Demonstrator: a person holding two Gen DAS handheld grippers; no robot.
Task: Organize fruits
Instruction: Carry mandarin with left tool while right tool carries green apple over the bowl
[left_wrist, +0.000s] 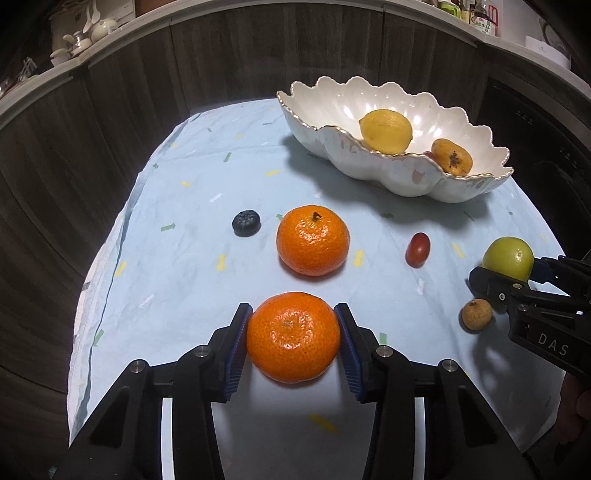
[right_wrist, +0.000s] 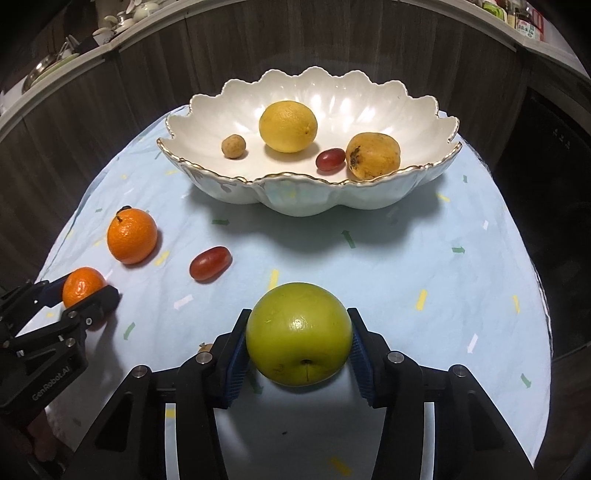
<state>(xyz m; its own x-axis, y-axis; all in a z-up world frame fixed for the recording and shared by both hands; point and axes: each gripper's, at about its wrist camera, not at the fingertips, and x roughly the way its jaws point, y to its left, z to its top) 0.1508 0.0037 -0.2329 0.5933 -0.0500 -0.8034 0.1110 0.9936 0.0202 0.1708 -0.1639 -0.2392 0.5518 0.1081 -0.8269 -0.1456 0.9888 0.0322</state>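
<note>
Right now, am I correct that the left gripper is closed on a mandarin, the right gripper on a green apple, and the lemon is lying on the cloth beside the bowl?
Not quite: the lemon lies inside the bowl, as the right wrist view shows. The left gripper is on a mandarin and the right gripper on a green apple.

Two mandarins: one (left_wrist: 293, 336) nearest the left wrist camera and another (left_wrist: 312, 240) beyond it. One green apple (right_wrist: 299, 334). Two red grape tomatoes (or grapes; hard to tell): one (right_wrist: 210, 262) on the cloth, one (right_wrist: 330, 159) in the bowl. Two small brown longan-like fruits (left_wrist: 477, 314) (right_wrist: 233, 146). One lemon (right_wrist: 288, 126), one loquat (right_wrist: 373, 156), one blueberry (left_wrist: 246, 222), one scalloped white bowl (right_wrist: 207, 110).
</note>
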